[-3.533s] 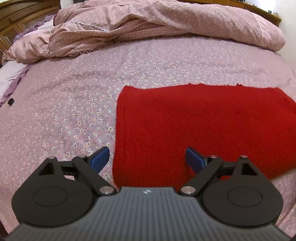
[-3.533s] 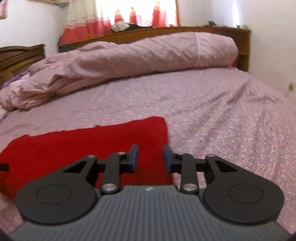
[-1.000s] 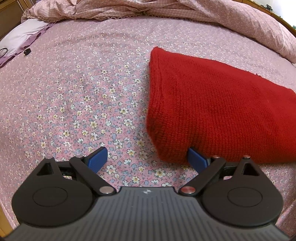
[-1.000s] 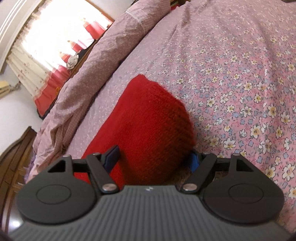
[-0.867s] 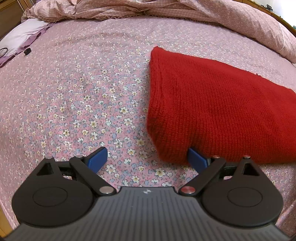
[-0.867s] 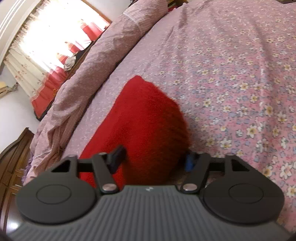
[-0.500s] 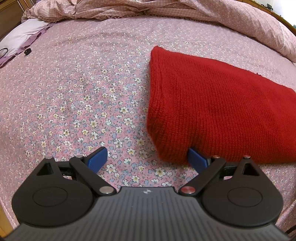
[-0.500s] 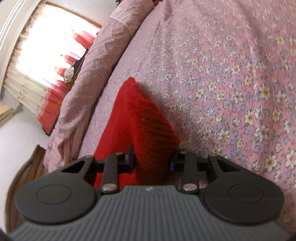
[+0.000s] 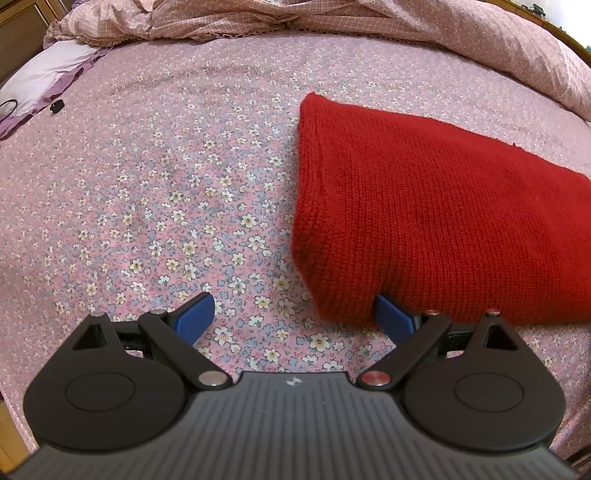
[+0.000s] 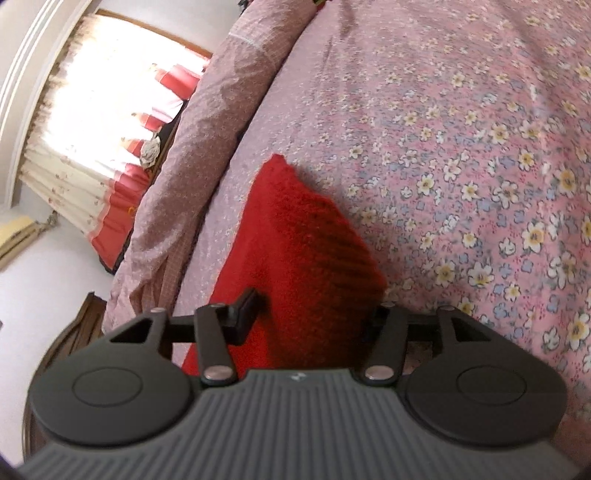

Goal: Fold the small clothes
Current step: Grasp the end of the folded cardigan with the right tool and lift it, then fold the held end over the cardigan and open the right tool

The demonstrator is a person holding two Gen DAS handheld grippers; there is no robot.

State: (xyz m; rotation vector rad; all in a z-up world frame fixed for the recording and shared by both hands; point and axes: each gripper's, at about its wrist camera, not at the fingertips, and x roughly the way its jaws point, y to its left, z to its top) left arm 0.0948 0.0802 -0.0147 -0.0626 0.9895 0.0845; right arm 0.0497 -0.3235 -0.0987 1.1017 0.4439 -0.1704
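Note:
A red knitted garment lies folded flat on the floral bedsheet. My left gripper is open at the garment's near left corner; its right finger touches the knit edge, its left finger rests over bare sheet. In the right wrist view my right gripper is shut on the right end of the red garment, which bunches up between the jaws and rises off the sheet.
A rumpled pink duvet lies along the far side of the bed. A white pillow and a small dark object sit far left. A curtained window and wooden headboard show in the right wrist view.
My right gripper has closed from open onto the garment's right end and lifted it. My left gripper has stayed open at the left corner.

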